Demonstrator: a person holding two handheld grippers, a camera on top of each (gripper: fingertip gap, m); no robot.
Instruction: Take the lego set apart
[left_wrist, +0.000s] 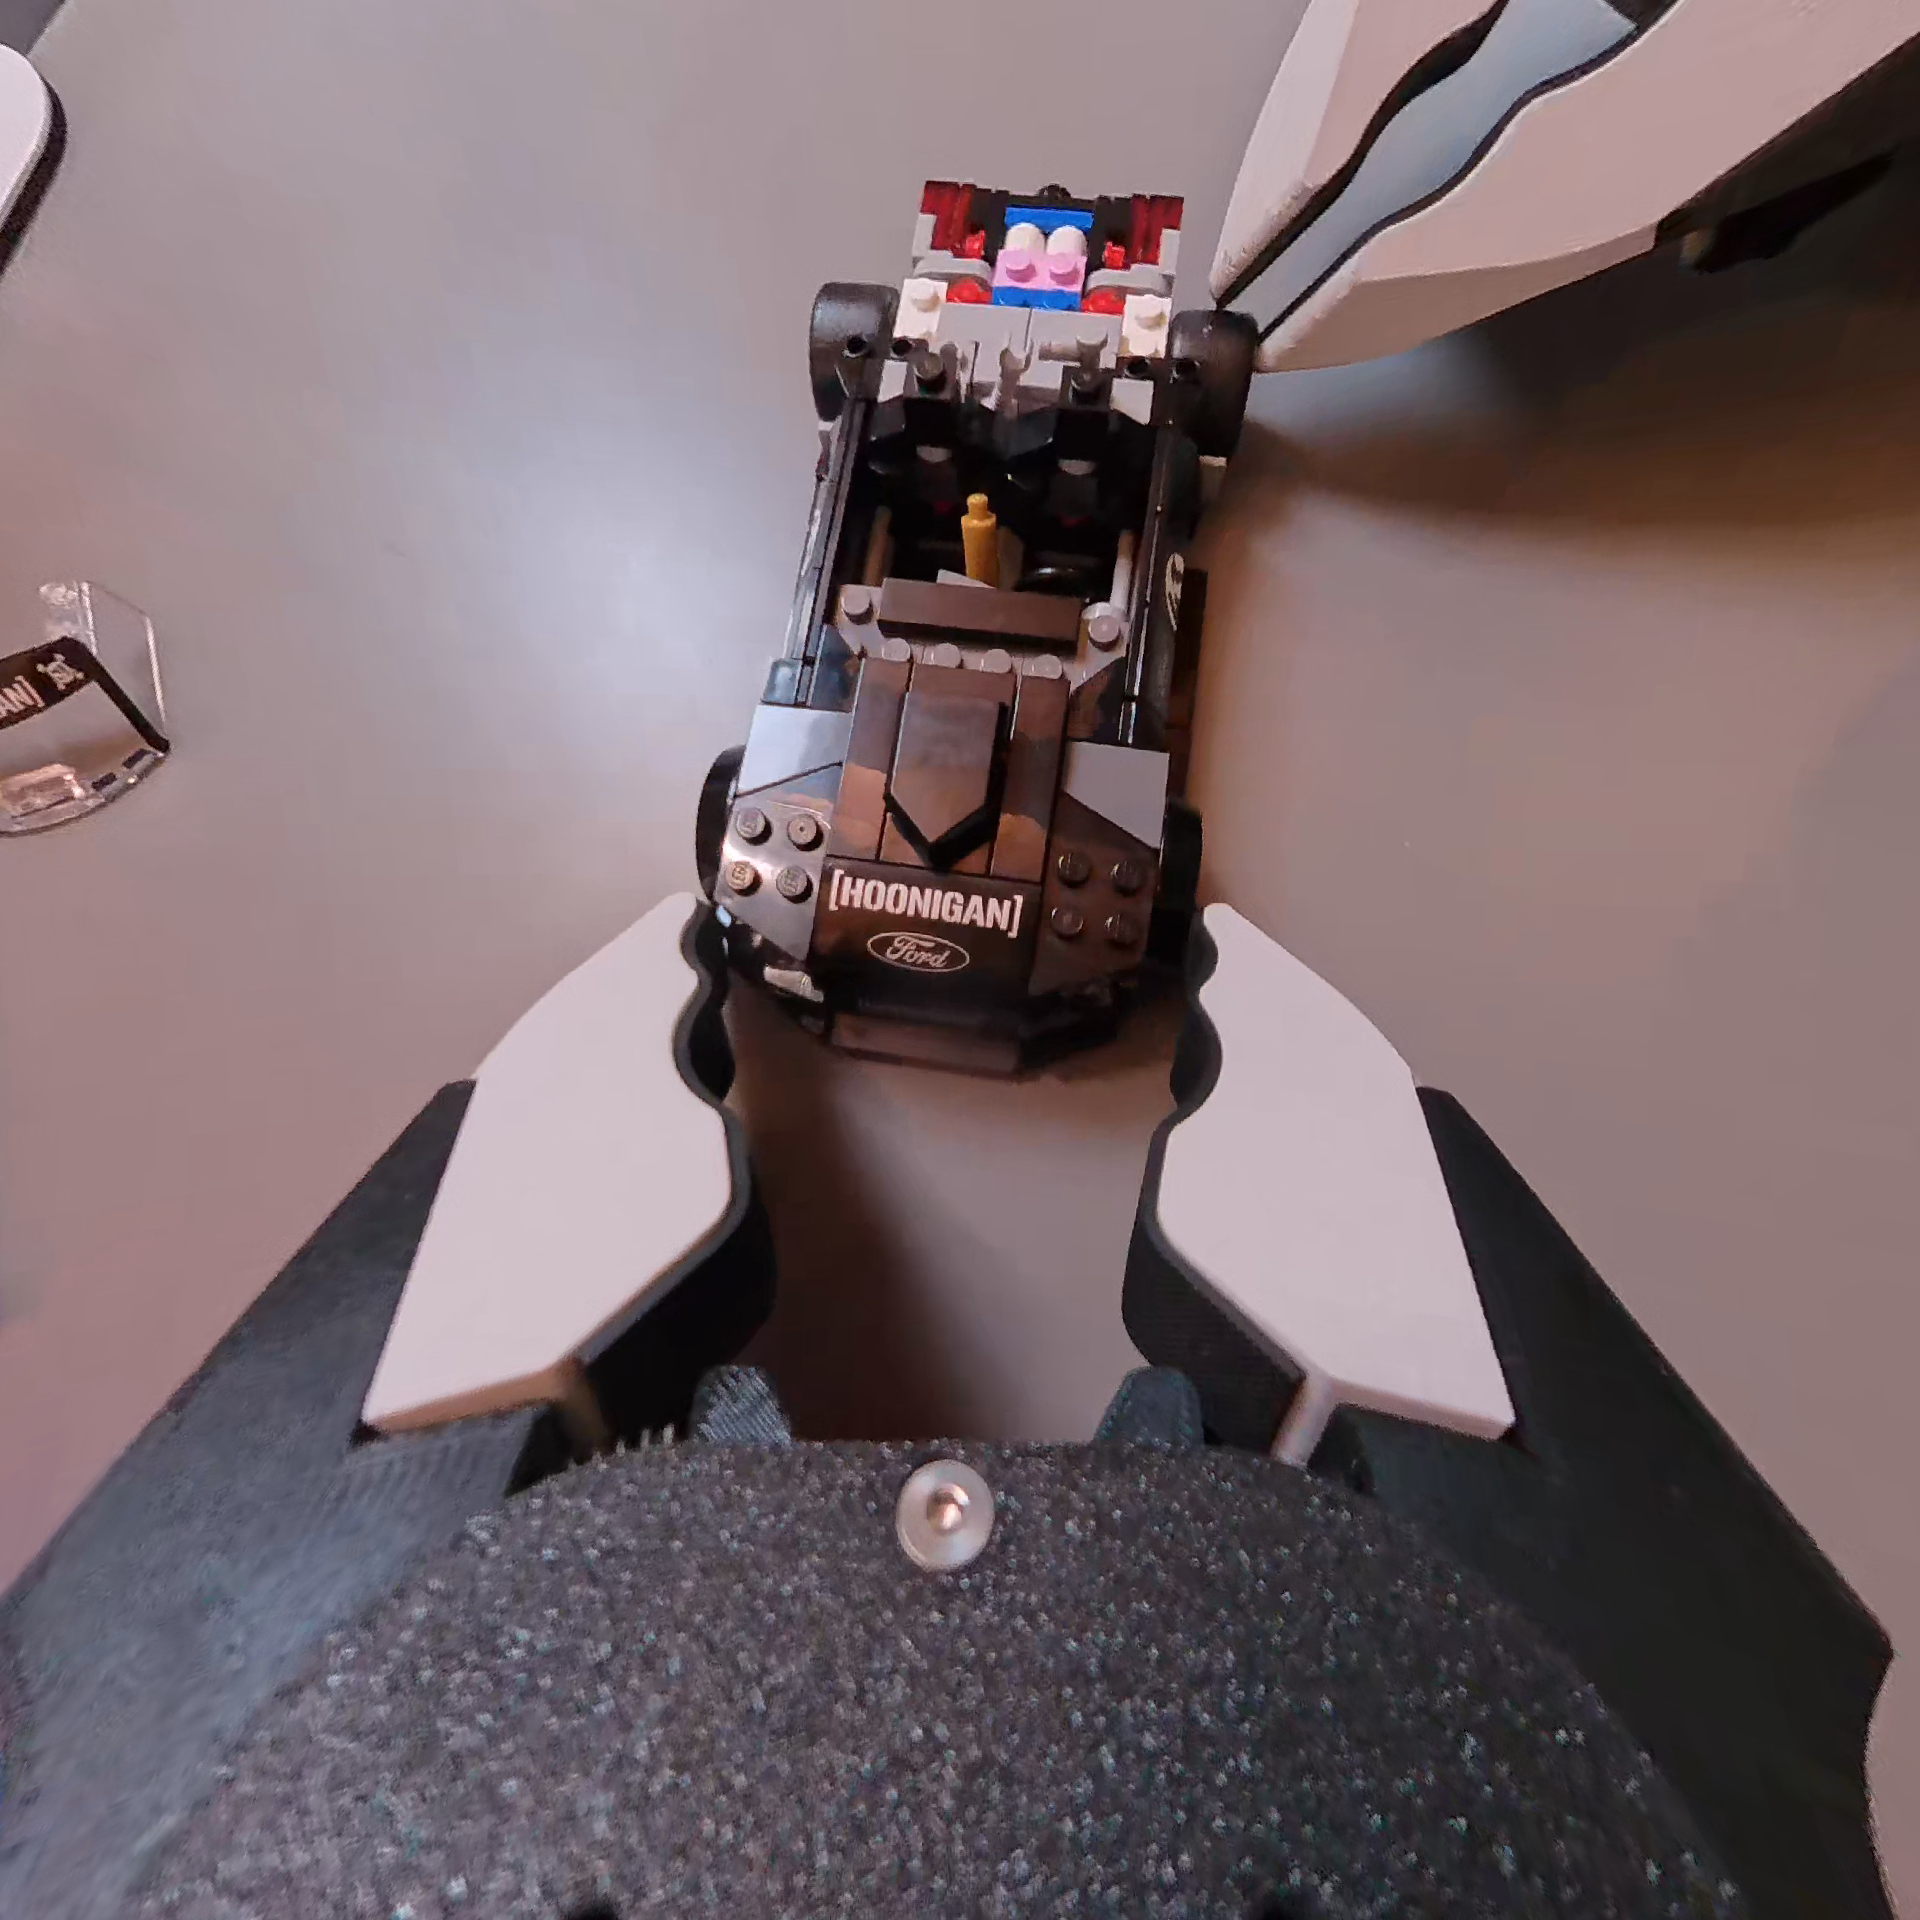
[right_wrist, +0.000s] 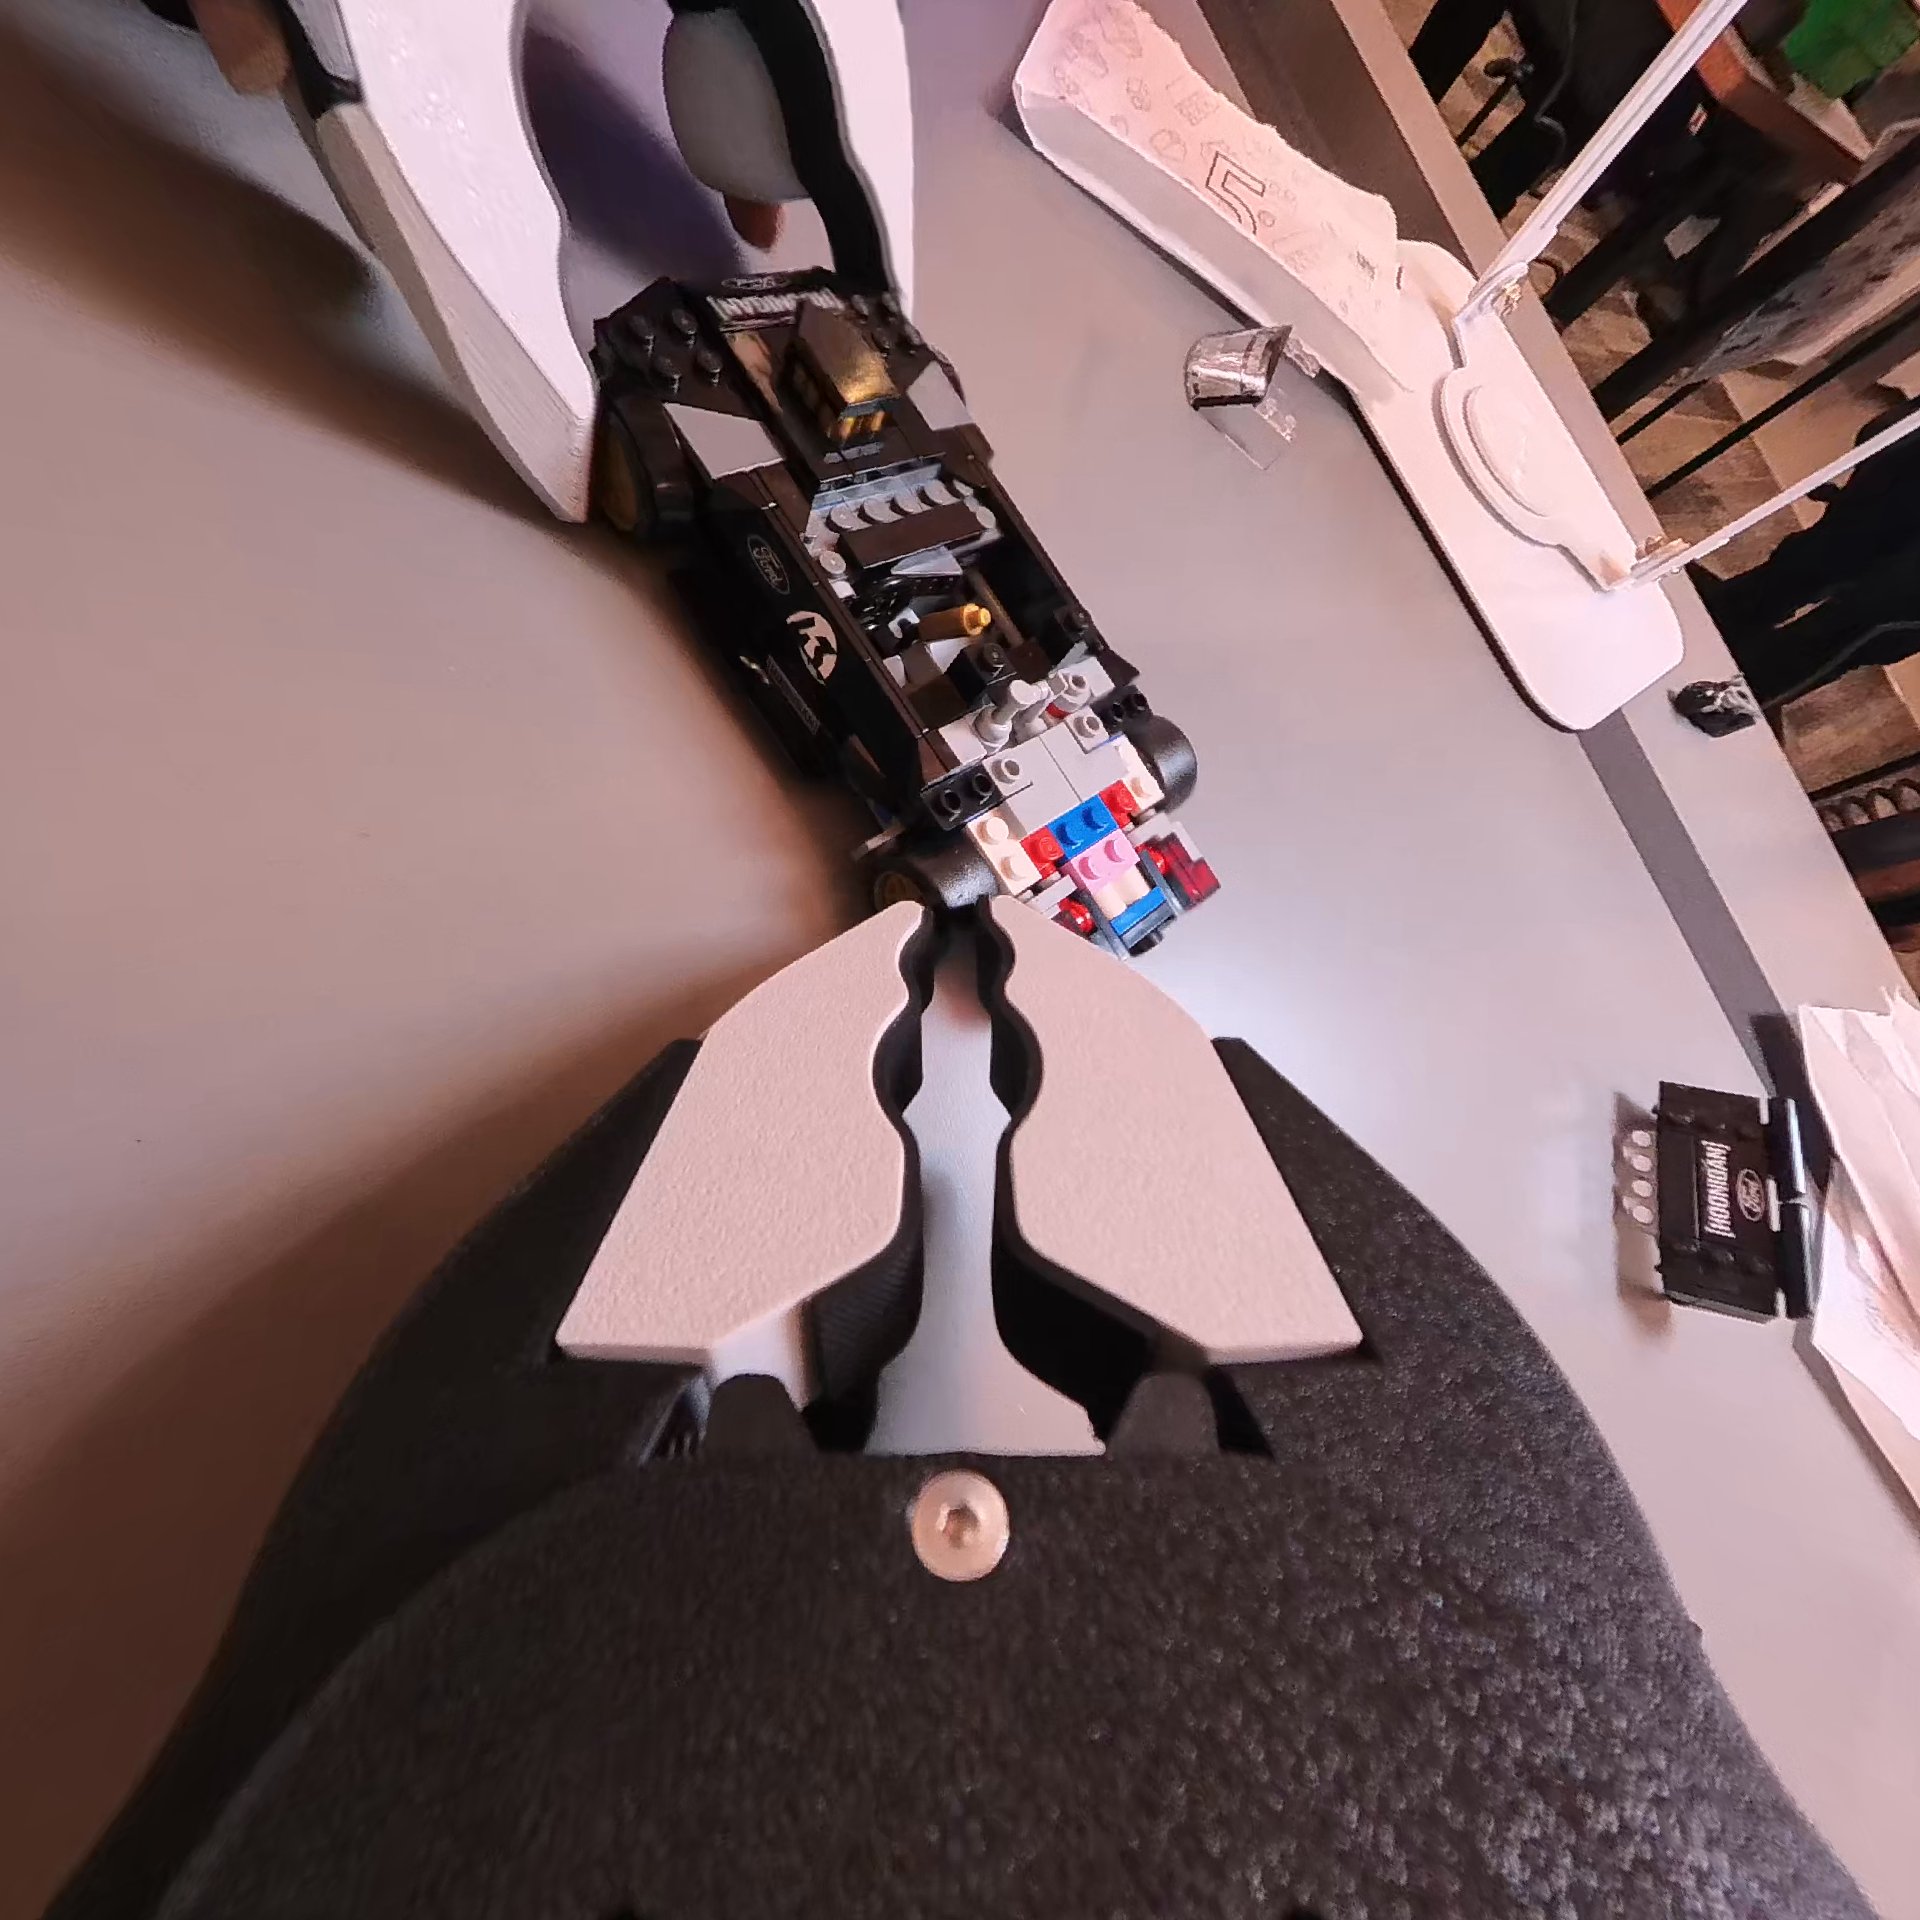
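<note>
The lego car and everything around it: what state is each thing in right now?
Lego car: upright on its wheels, roof off, cabin open.
Left gripper: open, fingers flanking the car's front.
Right gripper: nearly shut, tips at the rear wheel.
Clear windscreen piece: detached, lying on the table.
Black roof panel: detached, lying by the papers.

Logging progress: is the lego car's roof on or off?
Off: the lego car cabin is open, gold lever exposed.

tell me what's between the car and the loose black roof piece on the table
Nothing: in the right wrist view only bare grey table separates the lego car from the black roof piece.
</note>
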